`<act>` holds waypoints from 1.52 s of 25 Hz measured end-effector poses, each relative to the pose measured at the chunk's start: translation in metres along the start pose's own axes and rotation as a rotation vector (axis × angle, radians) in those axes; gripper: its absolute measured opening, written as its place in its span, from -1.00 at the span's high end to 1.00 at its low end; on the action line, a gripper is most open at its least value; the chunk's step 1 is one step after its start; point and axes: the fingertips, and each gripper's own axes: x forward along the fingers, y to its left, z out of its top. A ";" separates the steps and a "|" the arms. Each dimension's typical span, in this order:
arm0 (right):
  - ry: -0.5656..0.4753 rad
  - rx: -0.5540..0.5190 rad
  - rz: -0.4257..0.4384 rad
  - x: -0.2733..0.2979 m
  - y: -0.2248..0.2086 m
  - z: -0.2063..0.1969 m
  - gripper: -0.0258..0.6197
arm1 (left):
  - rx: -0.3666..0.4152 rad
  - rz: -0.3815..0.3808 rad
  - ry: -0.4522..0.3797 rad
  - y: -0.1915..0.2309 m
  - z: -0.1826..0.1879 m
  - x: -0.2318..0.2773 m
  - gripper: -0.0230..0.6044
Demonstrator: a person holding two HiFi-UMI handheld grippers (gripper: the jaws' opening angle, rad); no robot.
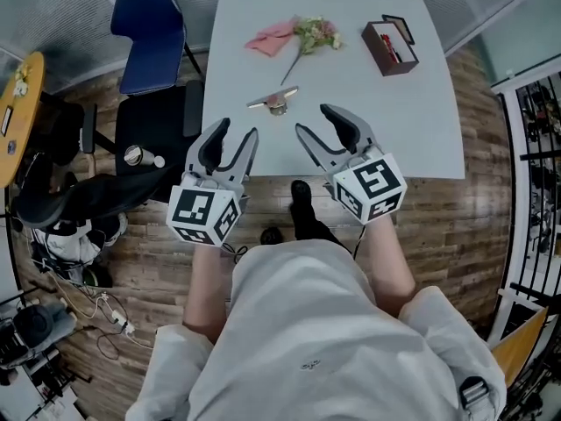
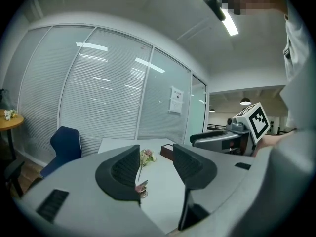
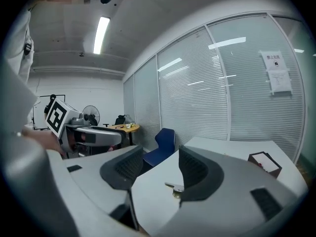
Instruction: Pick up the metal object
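Head view shows a person in a white top standing at the near edge of a pale grey rectangular table [image 1: 386, 121], holding both tools out over that edge. The left gripper [image 1: 238, 132], grey with a black-and-white marker cube at its back, has its jaws spread wide with nothing between them; the left gripper view [image 2: 155, 154] shows the same, only bare tabletop in the gap. The right gripper [image 1: 313, 119] is just as wide open and empty, and the right gripper view [image 3: 160, 157] looks through its parted jaws at the table too. The small flat silver metal object [image 1: 273, 102] lies on the table just beyond both sets of fingertips, roughly between the two tools and touched by neither. From the left gripper view it peeks out beside the left jaw [image 2: 143, 186], and from the right gripper view it sits low by the right jaw [image 3: 174, 186]. Further back on the table lie a pink folded envelope [image 1: 272, 38] and, touching it, a small sprig of pale flowers on a stem [image 1: 316, 33] whose stalk points toward the metal piece. Off to the right stands an open dark brown rectangular box [image 1: 390, 46], well apart from them. A blue plastic chair [image 1: 149, 38] stands off the table's far left corner.
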 end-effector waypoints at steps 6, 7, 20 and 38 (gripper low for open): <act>0.006 -0.020 0.042 0.026 -0.028 0.007 0.22 | 0.014 0.032 0.011 0.012 0.007 0.030 0.29; 0.008 -0.023 0.048 0.030 -0.032 0.007 0.23 | 0.014 0.039 0.013 0.014 0.007 0.034 0.29; 0.077 -0.110 0.193 0.077 -0.071 -0.014 0.26 | 0.005 0.176 0.029 0.037 0.006 0.081 0.29; 0.242 -0.296 0.372 0.116 -0.080 -0.089 0.26 | -0.037 0.295 0.080 0.030 -0.027 0.102 0.29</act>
